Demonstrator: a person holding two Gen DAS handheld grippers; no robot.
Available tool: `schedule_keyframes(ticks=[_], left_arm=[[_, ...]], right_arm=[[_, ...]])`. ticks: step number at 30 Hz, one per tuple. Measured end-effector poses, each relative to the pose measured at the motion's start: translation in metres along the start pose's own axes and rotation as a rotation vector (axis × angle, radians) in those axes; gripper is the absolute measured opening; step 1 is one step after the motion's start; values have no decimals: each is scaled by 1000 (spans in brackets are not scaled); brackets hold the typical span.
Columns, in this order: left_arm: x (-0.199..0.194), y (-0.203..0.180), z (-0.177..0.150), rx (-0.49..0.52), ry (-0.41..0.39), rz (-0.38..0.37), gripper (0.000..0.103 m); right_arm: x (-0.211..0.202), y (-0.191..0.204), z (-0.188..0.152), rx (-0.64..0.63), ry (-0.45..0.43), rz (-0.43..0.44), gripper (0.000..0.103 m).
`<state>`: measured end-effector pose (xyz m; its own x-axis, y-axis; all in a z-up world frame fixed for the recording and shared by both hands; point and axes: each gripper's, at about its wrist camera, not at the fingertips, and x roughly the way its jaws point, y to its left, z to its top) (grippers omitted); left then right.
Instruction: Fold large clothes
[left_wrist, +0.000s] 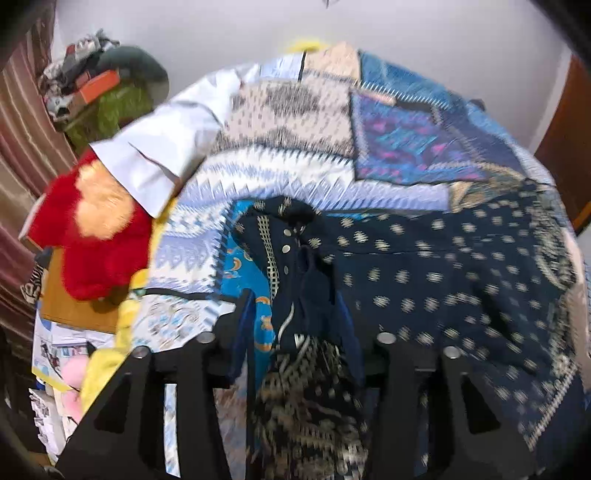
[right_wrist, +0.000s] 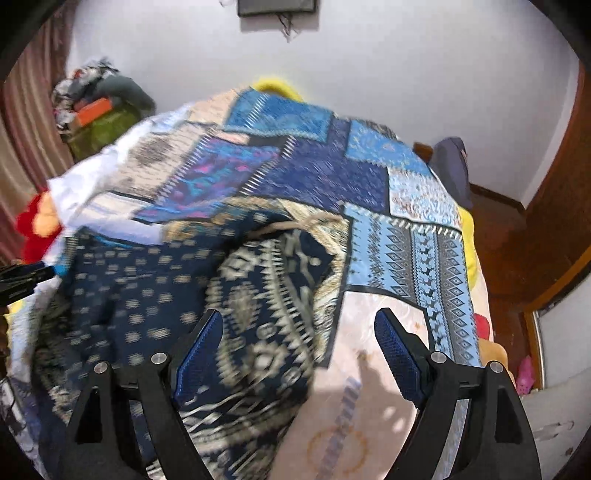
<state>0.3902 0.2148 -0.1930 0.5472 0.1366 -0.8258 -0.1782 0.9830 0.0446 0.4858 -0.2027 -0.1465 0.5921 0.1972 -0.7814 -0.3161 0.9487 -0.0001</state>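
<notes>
A large navy garment (left_wrist: 443, 280) with cream motifs lies spread on the bed; it also shows in the right wrist view (right_wrist: 155, 295). Its button placket and collar (left_wrist: 286, 243) sit bunched at the left. My left gripper (left_wrist: 295, 325) is shut on the garment's bunched edge, and cloth hangs between the fingers. My right gripper (right_wrist: 299, 325) is open, with its blue pads (right_wrist: 201, 343) above the garment's patterned border (right_wrist: 266, 295). The left gripper shows at the left edge of the right wrist view (right_wrist: 22, 280).
The bed has a blue patchwork quilt (right_wrist: 332, 177). A white shirt (left_wrist: 159, 155) and a red plush toy (left_wrist: 96, 229) lie at the left. A pile of clutter (left_wrist: 99, 85) stands by the curtain. A wooden floor and door (right_wrist: 524, 236) are at the right.
</notes>
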Motion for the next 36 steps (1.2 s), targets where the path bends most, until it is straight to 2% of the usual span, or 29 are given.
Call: schedule_keyframes(ticks=[5, 10, 13, 19, 25, 29, 33, 36], left_arm=[[-64, -2, -16, 23, -92, -32, 64], [-109, 1, -43, 14, -134, -47, 88], [-123, 6, -64, -8, -134, -62, 89], [-122, 14, -116, -20, -50, -65, 90], [-93, 21, -179, -41, 108, -87, 90], [-69, 24, -220, -82, 227, -129, 90], [-53, 20, -250, -114, 309, -174, 90], [-43, 16, -266, -146, 349, -216, 90]], right_arm=[[-63, 25, -14, -41, -68, 19, 97], [-117, 49, -36, -96, -120, 6, 103], [-140, 58, -57, -105, -122, 17, 103], [-154, 65, -104, -91, -55, 60, 103], [-149, 58, -157, -8, 50, 96, 103], [-145, 58, -192, 31, 130, 147, 103], [-148, 61, -214, 41, 162, 183, 103], [-147, 62, -225, 74, 187, 244, 102]])
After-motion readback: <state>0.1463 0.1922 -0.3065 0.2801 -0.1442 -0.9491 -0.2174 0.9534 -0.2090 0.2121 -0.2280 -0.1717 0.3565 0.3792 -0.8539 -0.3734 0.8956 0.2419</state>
